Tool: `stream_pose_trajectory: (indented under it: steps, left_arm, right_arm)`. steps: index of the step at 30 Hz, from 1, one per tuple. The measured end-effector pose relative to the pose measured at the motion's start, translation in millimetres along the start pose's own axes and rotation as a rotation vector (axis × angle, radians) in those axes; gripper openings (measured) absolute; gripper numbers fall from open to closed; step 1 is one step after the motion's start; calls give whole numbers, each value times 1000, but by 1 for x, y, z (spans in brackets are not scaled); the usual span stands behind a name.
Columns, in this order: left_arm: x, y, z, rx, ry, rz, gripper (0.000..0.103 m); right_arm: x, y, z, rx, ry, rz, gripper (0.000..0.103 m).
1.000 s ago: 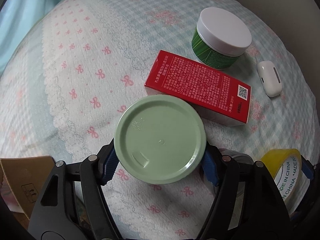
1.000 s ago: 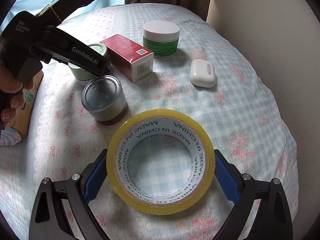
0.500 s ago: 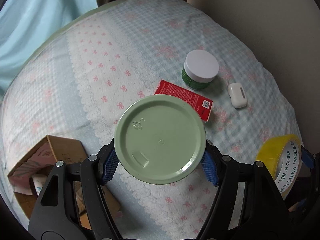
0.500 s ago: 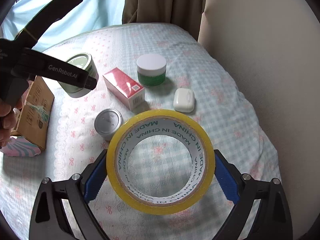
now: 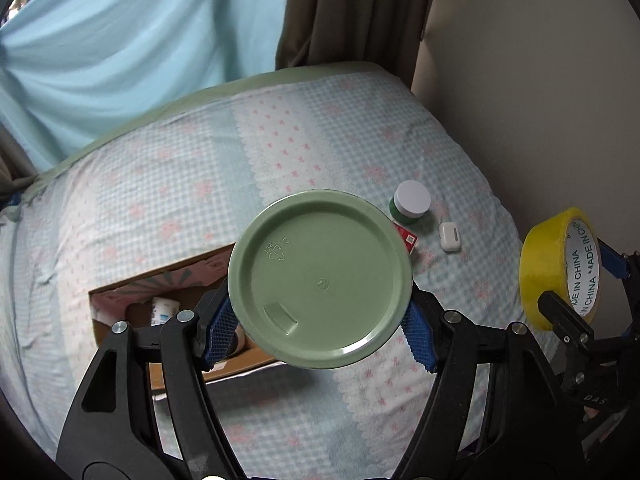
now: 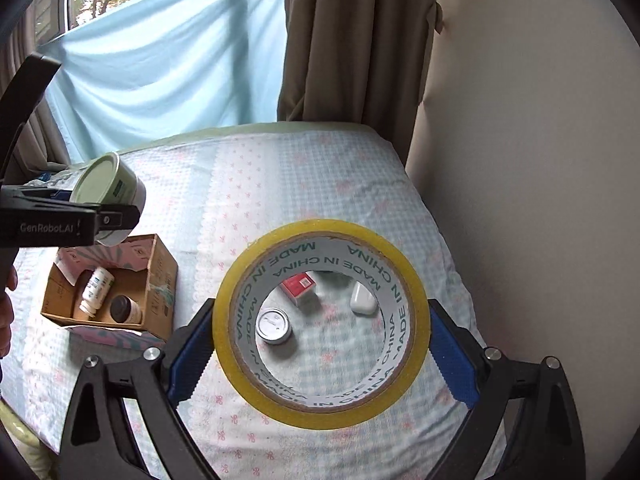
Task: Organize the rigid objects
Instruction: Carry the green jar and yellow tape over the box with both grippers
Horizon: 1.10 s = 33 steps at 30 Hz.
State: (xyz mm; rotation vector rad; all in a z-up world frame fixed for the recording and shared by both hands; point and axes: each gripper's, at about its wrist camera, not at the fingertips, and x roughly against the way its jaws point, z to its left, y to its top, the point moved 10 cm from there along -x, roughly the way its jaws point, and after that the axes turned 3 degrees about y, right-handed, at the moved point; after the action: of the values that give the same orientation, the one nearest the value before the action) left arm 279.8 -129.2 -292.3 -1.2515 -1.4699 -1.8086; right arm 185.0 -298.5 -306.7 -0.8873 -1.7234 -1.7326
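My left gripper [image 5: 320,326] is shut on a pale green lidded jar [image 5: 320,278], held high over the bed; the same jar [image 6: 108,192] shows at the left of the right wrist view. My right gripper [image 6: 322,344] is shut on a yellow tape roll [image 6: 320,408], also raised, and that tape roll [image 5: 560,268] appears at the right edge of the left wrist view. An open cardboard box [image 6: 160,276] lies on the bed below the jar, with a white bottle [image 6: 96,288] and a dark-lidded jar [image 6: 126,308] inside.
On the bedspread lie a red carton [image 6: 300,286], a silver-lidded tin [image 6: 274,326], a white earbud case [image 5: 450,236] and a green jar with a white lid [image 5: 412,202]. A wall stands to the right; curtains hang behind the bed.
Both grippers have risen well above the bed with the jar and the tape still gripped. The left one has swung over toward the cardboard box, which now shows fully.
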Motion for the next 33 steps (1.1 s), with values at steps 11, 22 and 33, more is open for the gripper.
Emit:
stream_pose_trajectory:
  steps: [11,22,33]
  left_arm:
    - [52,-45,143,129,95,-10,68]
    - [16,-107,250,170,110,98,68]
    - [-69,-129,287,224,57,198,68]
  right_arm:
    - [15,59,128,59,180,25,96]
    - [-26,63,242,29,254,110,96]
    - [-113,30,312,65,289,311,96]
